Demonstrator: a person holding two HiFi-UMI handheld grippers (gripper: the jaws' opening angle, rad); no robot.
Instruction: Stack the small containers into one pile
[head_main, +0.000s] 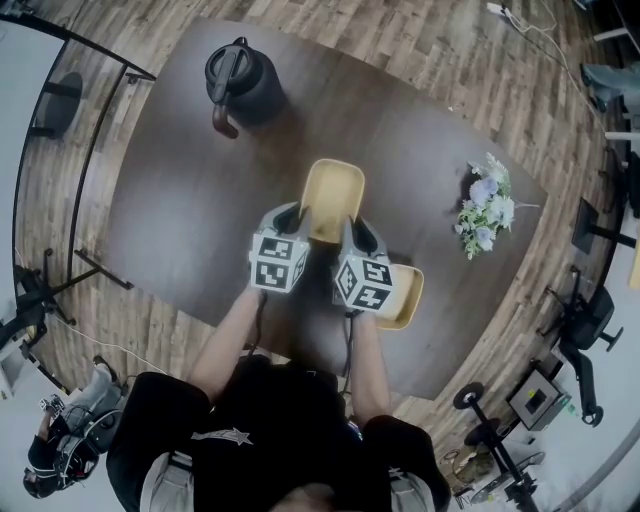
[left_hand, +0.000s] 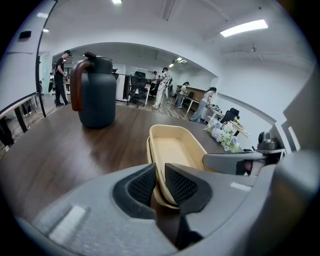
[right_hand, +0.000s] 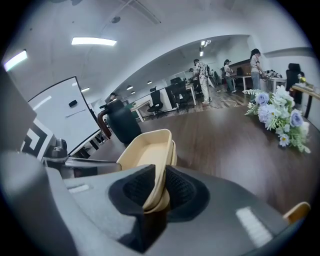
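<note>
The beige container (head_main: 333, 195) sits near the middle of the dark table (head_main: 180, 200), its long axis pointing away from the person. In the left gripper view, a second rim line runs just outside its own rim, so it appears to be nested in another container of the same kind. No view shows whether its base touches the table.

- Left gripper (head_main: 293, 216): the jaws are narrow and clamp the near end of the container's left side wall. In the left gripper view the ribbed pads (left_hand: 142, 186) press on both faces of the wall.
- Right gripper (head_main: 358, 233): the jaws are narrow and clamp the near end of the right side wall in the same way, with the wall pinched between both pads (right_hand: 181, 189).

The two grippers stand side by side and angle downward. Each marker cube (head_main: 278, 262) faces up toward the person.

A loose container (head_main: 405, 297) of the same colour lies on the table just beside the right gripper, close to the near edge. It is partly covered by that gripper.

A dark jug (head_main: 240, 78) with a brown handle stands at the far left of the table, well apart from the containers. A bunch of pale flowers (head_main: 486, 208) lies near the right edge. Beyond the table, wood flooring and office furniture are visible.
</note>
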